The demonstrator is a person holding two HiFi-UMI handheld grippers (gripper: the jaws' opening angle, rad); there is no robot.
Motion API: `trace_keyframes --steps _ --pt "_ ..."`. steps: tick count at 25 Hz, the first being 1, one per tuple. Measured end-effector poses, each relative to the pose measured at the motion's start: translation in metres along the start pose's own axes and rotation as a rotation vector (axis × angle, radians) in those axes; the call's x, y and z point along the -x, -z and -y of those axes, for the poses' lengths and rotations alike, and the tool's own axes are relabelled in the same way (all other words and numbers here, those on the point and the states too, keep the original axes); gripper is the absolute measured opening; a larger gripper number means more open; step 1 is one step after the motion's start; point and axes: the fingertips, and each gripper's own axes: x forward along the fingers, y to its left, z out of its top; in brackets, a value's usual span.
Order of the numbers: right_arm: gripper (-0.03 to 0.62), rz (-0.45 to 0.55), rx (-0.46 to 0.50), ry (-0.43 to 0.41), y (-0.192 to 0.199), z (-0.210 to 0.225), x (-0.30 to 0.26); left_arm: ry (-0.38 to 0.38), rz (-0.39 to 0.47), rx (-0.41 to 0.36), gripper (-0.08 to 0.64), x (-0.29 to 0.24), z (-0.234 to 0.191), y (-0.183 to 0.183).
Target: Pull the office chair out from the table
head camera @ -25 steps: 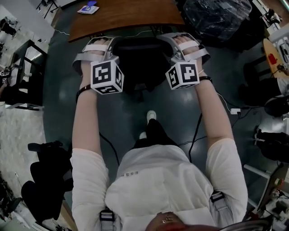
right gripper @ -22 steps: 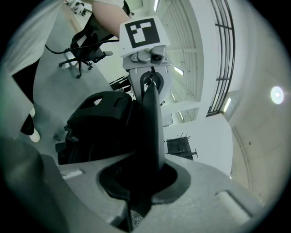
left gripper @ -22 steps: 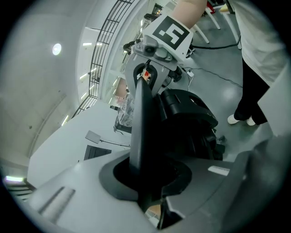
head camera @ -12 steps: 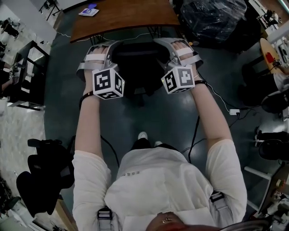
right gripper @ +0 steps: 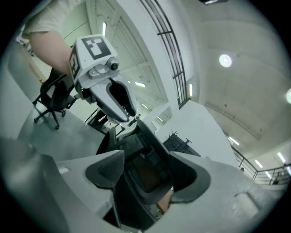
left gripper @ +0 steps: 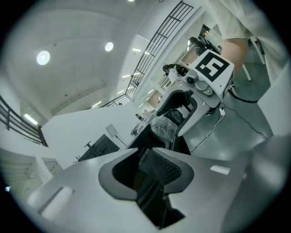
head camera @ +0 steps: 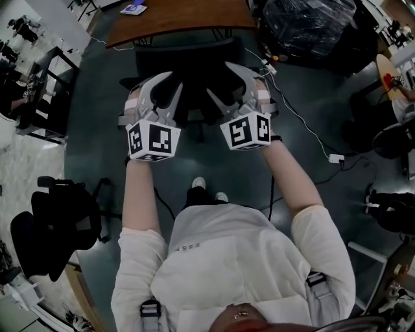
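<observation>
In the head view the black office chair (head camera: 194, 65) stands on the grey floor a little out from the brown table (head camera: 181, 16). My left gripper (head camera: 171, 82) hovers over its left side with its jaws apart and closing slightly, pressing on nothing. Over the chair's right side my right gripper (head camera: 218, 78) has its jaws spreading wide, and they hold nothing. In the left gripper view the left gripper (left gripper: 145, 175) frames the chair's dark mesh (left gripper: 161, 166), with the right gripper (left gripper: 186, 107) beyond. The right gripper view shows the right gripper (right gripper: 145, 179) wide apart on dark chair parts.
A second black chair (head camera: 55, 224) stands at the lower left and a black metal frame (head camera: 48, 91) at the left. A dark wrapped bulk (head camera: 311, 26) sits at the top right. Cables and a white adapter (head camera: 337, 159) lie on the floor to the right.
Both grippers let go of the chair's sides, rolled and drew back toward the person with their jaws now apart. The chair stands further from the table edge.
</observation>
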Motion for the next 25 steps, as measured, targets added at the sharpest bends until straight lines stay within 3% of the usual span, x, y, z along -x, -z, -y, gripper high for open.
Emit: trace_keyframes --steps 2,4,5,7,11,13,14,20,25 --pt "0.252 0.017 -0.090 0.004 -0.002 -0.011 0.023 -0.015 -0.016 0.028 0.110 0.011 0.023 -0.006" --pt "0.097 0.025 -0.163 0.017 -0.004 -0.018 0.045 -0.044 -0.002 0.082 0.097 0.024 0.042 -0.014" --pt "0.052 0.028 -0.199 0.024 -0.005 -0.020 0.053 -0.073 0.020 0.128 0.077 0.034 0.048 -0.020" --pt "0.012 0.029 -0.269 0.030 -0.007 -0.026 0.067 -0.156 0.089 0.239 0.022 0.056 0.053 -0.031" --pt "-0.008 0.023 -0.361 0.038 -0.015 -0.046 0.092 -0.298 0.240 0.504 0.018 0.107 0.056 -0.045" --pt "-0.008 0.015 -0.387 0.050 -0.020 -0.054 0.105 -0.326 0.258 0.646 0.018 0.128 0.062 -0.037" --pt "-0.008 0.013 -0.402 0.055 -0.023 -0.058 0.112 -0.330 0.254 0.682 0.018 0.136 0.066 -0.032" --pt "-0.008 -0.026 -0.439 0.076 -0.046 -0.099 0.155 -0.301 0.213 0.763 0.017 0.187 0.090 -0.012" --pt "-0.008 -0.048 -0.446 0.061 -0.077 -0.149 0.192 -0.244 0.221 0.687 0.017 0.237 0.126 -0.025"
